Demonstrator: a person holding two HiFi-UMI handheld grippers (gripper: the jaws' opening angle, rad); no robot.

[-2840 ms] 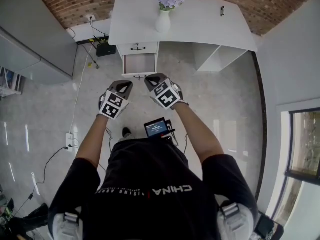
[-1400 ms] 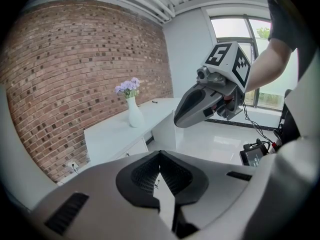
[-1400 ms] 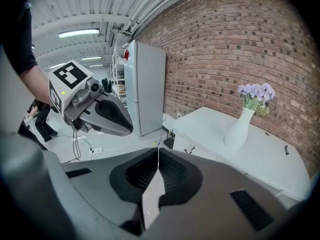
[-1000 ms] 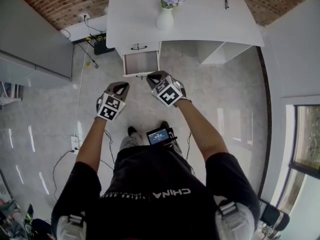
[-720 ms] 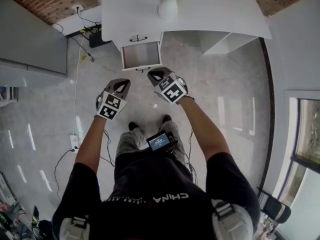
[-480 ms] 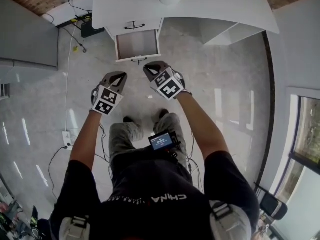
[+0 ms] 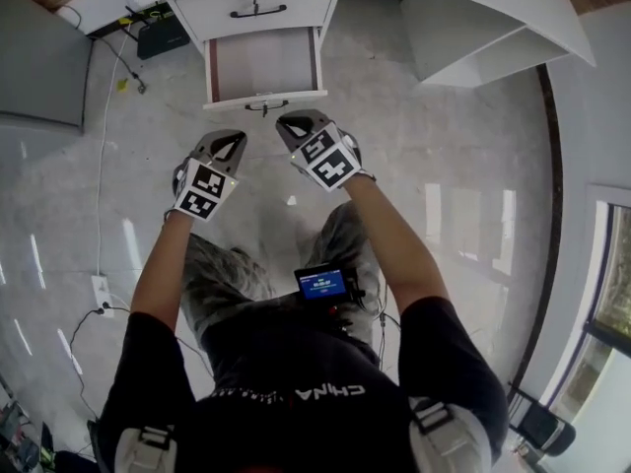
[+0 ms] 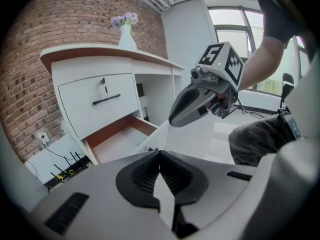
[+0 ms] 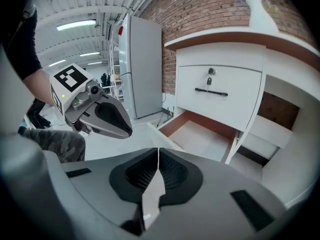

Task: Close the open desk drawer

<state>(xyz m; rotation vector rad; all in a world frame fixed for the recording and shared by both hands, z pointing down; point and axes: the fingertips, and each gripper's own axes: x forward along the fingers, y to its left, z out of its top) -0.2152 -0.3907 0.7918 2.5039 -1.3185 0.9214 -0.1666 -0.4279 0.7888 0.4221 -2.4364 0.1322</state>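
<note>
Drawer [image 7: 261, 67] pulled out: flat white front, reddish-brown inner walls. Left gripper [image 7: 230, 138], right gripper [image 7: 292, 121]: fingers pressed together, empty, near front.

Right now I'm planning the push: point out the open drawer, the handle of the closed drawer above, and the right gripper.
open drawer [image 7: 261, 65]: head view, its bare floor.
handle [image 7: 258, 11]: head view, middle of the bar.
right gripper [image 7: 288, 121]: head view, tip of its shut jaws.
</note>
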